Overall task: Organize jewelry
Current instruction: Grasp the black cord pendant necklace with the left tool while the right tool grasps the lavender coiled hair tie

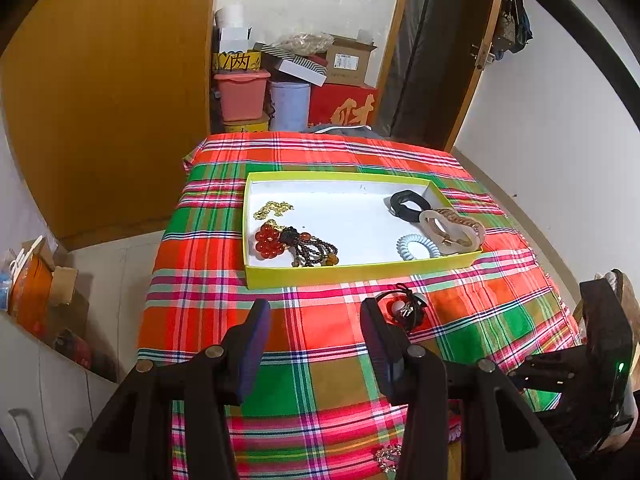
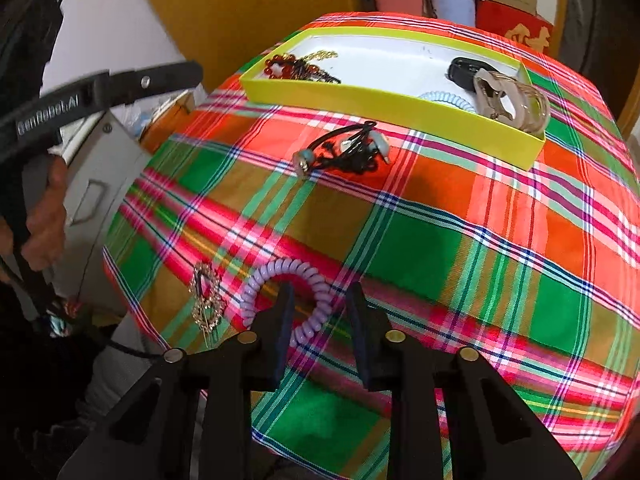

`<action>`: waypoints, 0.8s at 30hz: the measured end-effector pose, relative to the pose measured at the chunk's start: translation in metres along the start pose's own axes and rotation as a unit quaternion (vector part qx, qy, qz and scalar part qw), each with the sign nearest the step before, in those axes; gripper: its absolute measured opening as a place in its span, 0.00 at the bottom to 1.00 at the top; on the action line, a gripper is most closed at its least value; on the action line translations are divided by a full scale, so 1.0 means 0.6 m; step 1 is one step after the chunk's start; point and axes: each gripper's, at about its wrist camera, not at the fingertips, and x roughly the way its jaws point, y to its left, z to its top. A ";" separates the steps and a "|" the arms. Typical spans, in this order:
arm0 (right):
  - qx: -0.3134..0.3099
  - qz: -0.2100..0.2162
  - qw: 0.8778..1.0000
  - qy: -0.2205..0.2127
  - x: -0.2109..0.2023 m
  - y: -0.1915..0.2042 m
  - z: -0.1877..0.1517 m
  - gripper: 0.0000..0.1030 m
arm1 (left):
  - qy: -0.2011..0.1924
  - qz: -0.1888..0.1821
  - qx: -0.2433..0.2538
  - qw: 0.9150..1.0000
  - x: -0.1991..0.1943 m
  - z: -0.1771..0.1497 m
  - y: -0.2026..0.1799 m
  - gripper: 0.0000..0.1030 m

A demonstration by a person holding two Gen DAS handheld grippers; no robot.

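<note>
While the left tongs hang open short of the tray, the right tongs, also open, straddle the lilac coil tie.

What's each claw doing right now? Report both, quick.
Left claw: open, holding nothing, above the tablecloth.
Right claw: open, holding nothing, one finger inside the purple coil hair tie.
</note>
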 end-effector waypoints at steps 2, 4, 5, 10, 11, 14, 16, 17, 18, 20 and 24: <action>-0.013 -0.009 1.000 0.003 0.005 0.006 -0.003 0.15 | 0.001 -0.001 0.000 1.000 0.001 0.000 -0.001 0.45; -0.026 -0.019 0.999 0.001 0.005 0.010 -0.006 0.12 | 0.003 -0.003 0.000 1.000 0.002 -0.001 -0.002 0.45; -0.030 -0.022 0.999 0.000 0.005 0.013 -0.006 0.11 | 0.004 -0.004 0.000 1.000 0.003 -0.001 -0.003 0.45; -0.015 -0.031 0.999 -0.013 -0.004 -0.001 -0.005 0.10 | 0.015 -0.010 0.005 1.000 0.016 -0.003 -0.013 0.45; -0.010 -0.032 0.999 -0.016 -0.007 -0.005 -0.004 0.10 | 0.018 -0.012 0.007 1.000 0.019 -0.004 -0.015 0.45; 0.004 -0.037 0.999 -0.022 -0.017 -0.023 0.000 0.09 | 0.028 -0.020 0.014 0.999 0.030 -0.008 -0.025 0.45; 0.012 -0.040 0.999 -0.025 -0.023 -0.033 0.002 0.09 | 0.034 -0.028 0.020 0.999 0.038 -0.012 -0.034 0.45; 0.016 -0.041 0.999 -0.026 -0.026 -0.037 0.003 0.09 | 0.038 -0.031 0.023 0.998 0.043 -0.014 -0.038 0.45; 0.020 -0.042 0.999 -0.027 -0.029 -0.042 0.003 0.09 | 0.044 -0.036 0.029 0.998 0.050 -0.017 -0.044 0.45; 0.026 -0.043 0.998 -0.029 -0.035 -0.050 0.003 0.09 | 0.051 -0.041 0.036 0.997 0.058 -0.021 -0.052 0.45; 0.039 -0.046 0.998 -0.030 -0.046 -0.069 0.002 0.09 | 0.069 -0.052 0.050 0.995 0.082 -0.032 -0.070 0.45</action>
